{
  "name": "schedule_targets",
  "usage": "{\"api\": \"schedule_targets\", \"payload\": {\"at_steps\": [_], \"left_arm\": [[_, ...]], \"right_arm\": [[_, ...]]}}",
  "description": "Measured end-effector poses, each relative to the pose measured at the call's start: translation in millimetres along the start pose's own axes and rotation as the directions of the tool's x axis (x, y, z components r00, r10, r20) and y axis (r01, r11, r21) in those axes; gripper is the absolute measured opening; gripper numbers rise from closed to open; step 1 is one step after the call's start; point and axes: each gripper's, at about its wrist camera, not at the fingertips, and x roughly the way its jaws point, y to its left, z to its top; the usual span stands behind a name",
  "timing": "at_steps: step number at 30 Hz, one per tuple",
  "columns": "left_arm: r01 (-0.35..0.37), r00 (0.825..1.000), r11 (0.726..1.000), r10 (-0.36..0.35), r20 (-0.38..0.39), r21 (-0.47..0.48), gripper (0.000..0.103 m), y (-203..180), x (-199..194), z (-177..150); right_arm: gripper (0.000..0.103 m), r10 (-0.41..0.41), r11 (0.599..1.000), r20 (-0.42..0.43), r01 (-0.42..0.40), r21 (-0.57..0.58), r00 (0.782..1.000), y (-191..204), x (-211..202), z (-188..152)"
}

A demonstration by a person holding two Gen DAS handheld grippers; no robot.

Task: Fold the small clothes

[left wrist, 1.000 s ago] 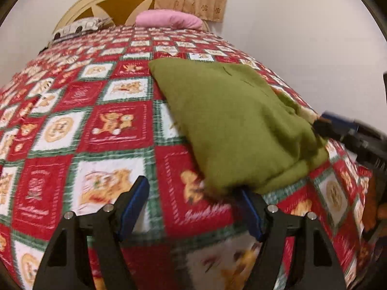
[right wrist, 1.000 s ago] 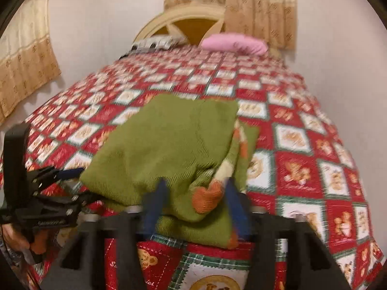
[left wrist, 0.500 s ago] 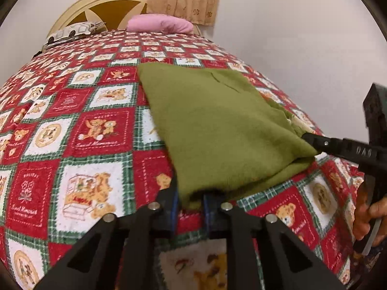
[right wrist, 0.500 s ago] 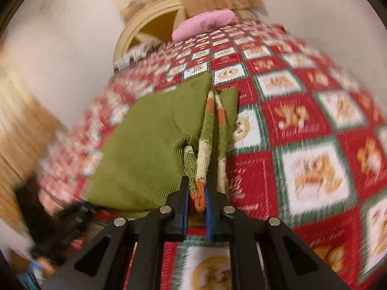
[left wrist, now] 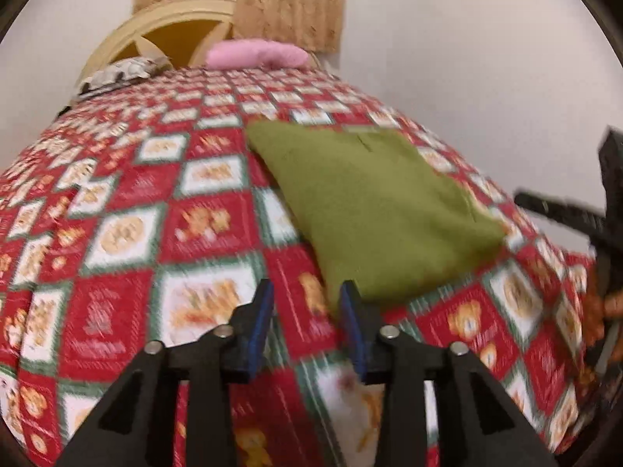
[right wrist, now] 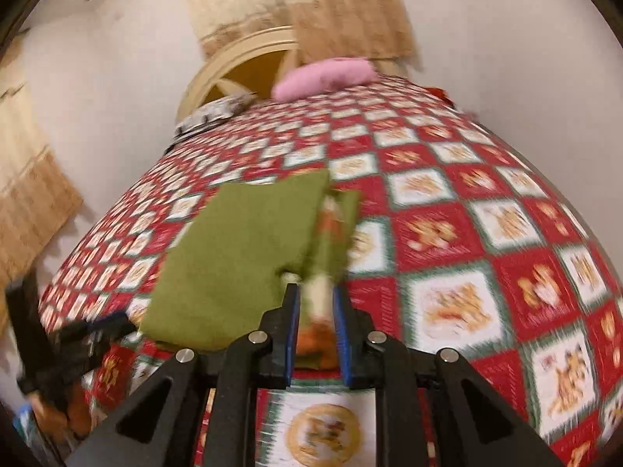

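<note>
A folded olive-green knitted garment (left wrist: 373,210) lies on the red patchwork bedspread (left wrist: 128,233). My left gripper (left wrist: 305,325) is open just in front of the garment's near corner, with nothing between its fingers. In the right wrist view the garment (right wrist: 241,257) shows its striped orange-and-cream sleeve (right wrist: 323,272) along the right edge. My right gripper (right wrist: 316,340) is partly open with the sleeve's cuff lying loose between its fingers. Each gripper shows at the edge of the other's view.
A pink pillow (left wrist: 257,52) and a dark patterned pillow (left wrist: 120,74) lie at the cream headboard (left wrist: 175,27). A white wall (left wrist: 467,58) runs along the bed's right side. Beige curtains (right wrist: 31,202) hang at the left and behind the headboard.
Both grippers were shut on the garment half a second ago, the left on its near corner, the right on the sleeve. Both have opened and drawn back a little.
</note>
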Motion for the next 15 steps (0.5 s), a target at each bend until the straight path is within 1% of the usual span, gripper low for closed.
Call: {"api": "schedule_targets", "payload": {"at_steps": [2,3,4,5,6,7,8,9,10,11,12,13,14,15], "left_arm": [[0.012,1.000,0.999,-0.011,0.018,-0.037,0.042,3.5,2.0,13.7],[0.025,0.999,0.998,-0.023,0.027,-0.058,0.050,4.2,5.4,22.9],[0.027,0.999,0.997,-0.025,0.034,-0.067,0.055,3.2,9.8,29.9],[0.010,0.999,0.998,-0.007,0.041,-0.066,0.055,-0.3,16.9,38.2],[-0.006,0.999,0.998,0.009,0.042,-0.060,0.055,-3.4,22.4,41.8],[-0.016,0.999,0.998,0.019,0.042,-0.052,0.055,-6.5,29.1,45.0],[-0.025,0.999,0.998,0.027,0.036,-0.050,0.055,-10.2,38.6,47.0],[-0.033,0.999,0.998,0.035,0.022,-0.054,0.055,-12.0,47.3,46.0],[-0.037,0.999,0.997,0.037,0.004,-0.063,0.056,-11.9,52.1,43.2],[-0.034,0.999,0.996,0.033,-0.015,-0.086,0.056,-11.5,59.6,39.1],[-0.032,0.999,0.994,0.030,-0.019,-0.103,0.056,-10.7,60.8,35.7],[-0.031,0.999,0.993,0.029,-0.020,-0.117,0.061,-10.4,61.0,32.1],[-0.041,0.999,0.991,0.039,-0.023,-0.123,0.066,-10.4,61.1,28.5],[-0.054,0.998,0.991,0.050,-0.029,-0.126,0.076,-11.6,61.6,26.1]], "right_arm": [[0.018,0.012,0.999,-0.013,-0.013,-0.038,1.000,13.4,10.6,5.4],[0.019,0.016,0.999,-0.024,-0.017,-0.045,1.000,17.2,17.4,6.3],[0.028,0.015,0.999,-0.046,-0.018,-0.049,0.999,18.2,28.2,9.3],[0.036,-0.003,0.999,-0.077,-0.001,-0.054,0.997,20.2,42.6,10.8],[0.050,-0.027,0.998,-0.106,0.021,-0.063,0.994,22.0,56.5,10.1],[0.053,-0.059,0.996,-0.126,0.049,-0.077,0.990,20.6,68.7,8.6],[0.053,-0.076,0.994,-0.139,0.064,-0.090,0.987,22.8,77.0,5.7],[0.052,-0.077,0.993,-0.140,0.064,-0.099,0.987,24.6,81.7,3.5],[0.026,-0.088,0.991,-0.121,0.075,-0.110,0.989,24.9,82.6,1.1],[0.011,-0.096,0.990,-0.125,0.081,-0.118,0.988,25.3,83.3,0.4],[0.011,-0.096,0.990,-0.134,0.081,-0.114,0.986,22.7,82.4,0.7],[0.010,-0.095,0.992,-0.111,0.084,-0.098,0.989,17.5,75.5,2.0],[0.010,-0.111,0.990,-0.095,0.102,-0.096,0.989,13.8,71.8,3.0],[0.009,-0.135,0.988,-0.086,0.128,-0.083,0.987,6.9,69.1,3.8]]}}
